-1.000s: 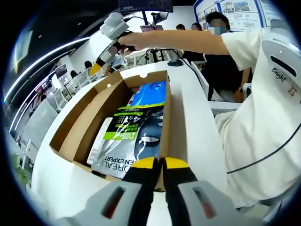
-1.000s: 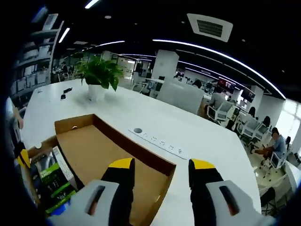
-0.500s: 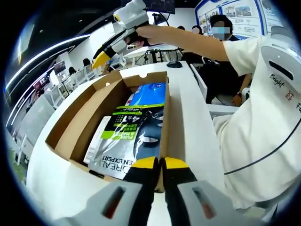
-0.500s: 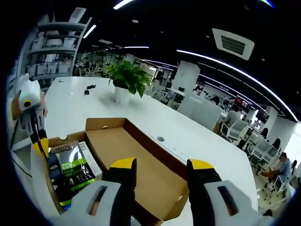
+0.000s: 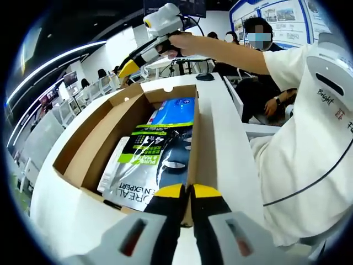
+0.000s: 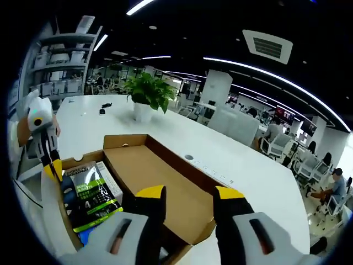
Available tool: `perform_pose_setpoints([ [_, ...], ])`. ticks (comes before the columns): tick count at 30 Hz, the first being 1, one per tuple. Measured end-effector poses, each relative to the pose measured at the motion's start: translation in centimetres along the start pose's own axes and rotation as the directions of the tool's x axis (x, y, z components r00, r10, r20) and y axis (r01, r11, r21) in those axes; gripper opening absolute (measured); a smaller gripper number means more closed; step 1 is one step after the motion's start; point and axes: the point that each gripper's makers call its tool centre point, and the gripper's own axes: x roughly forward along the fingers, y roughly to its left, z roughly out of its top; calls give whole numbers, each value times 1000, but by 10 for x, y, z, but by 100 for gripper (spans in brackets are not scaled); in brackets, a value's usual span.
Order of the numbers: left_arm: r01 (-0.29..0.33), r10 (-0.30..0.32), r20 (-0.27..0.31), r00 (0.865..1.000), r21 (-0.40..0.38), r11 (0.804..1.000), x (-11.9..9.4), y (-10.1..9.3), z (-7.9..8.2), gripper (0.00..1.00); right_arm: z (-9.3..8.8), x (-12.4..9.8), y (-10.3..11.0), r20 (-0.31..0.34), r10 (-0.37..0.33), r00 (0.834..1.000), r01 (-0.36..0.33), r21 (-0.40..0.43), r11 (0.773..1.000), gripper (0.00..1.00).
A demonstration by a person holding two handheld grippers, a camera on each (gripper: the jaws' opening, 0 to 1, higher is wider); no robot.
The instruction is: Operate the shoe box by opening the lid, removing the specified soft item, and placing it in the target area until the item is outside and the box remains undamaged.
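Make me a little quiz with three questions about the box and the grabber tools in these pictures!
1. True or false: the shoe box has its lid shut.
2. Which gripper pinches the box wall? A) the left gripper B) the right gripper C) neither
3. Fill in: the plant on the white table stands in a white ____.

Key
1. False: the lid is folded open, and a green and black packet lies inside with a blue packet past it.
2. A: its yellow tips sit shut on the near wall; the right gripper hangs open above the lid.
3. pot
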Motion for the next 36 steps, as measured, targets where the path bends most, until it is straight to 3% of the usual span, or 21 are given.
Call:
perform_pose_setpoints([
  [4,-6,6,-5,1000,-1,1000,0,0,0,4,-5,-2,8,4,54,999,-55,30,998,26],
  [13,-11,11,-2,1000,-1,1000,0,0,0,5,-4,-14,17,22,85,996,-86,45,995,29],
  [17,-16,16,8,1000,1,1000,0,0,0,5,-11,-14,22,9,100,995,-100,-17,995,29],
  [21,-19,20,32,999,-17,1000,-1,1,1,5,-16,-16,48,42,250,967,-254,134,958,29],
  [23,-19,19,35,999,-19,1000,-1,1,1,5,-14,-16,51,65,270,961,-277,146,950,29],
  [30,-19,20,35,999,-17,1000,-1,1,1,5,-21,-20,45,76,254,964,-264,175,949,29],
  [32,-19,20,34,999,-16,1000,-1,1,1,5,-16,-24,48,119,267,956,-287,206,935,29],
  [36,-19,19,34,999,-15,1000,-1,0,1,5,-20,-28,61,91,320,943,-333,241,912,29],
])
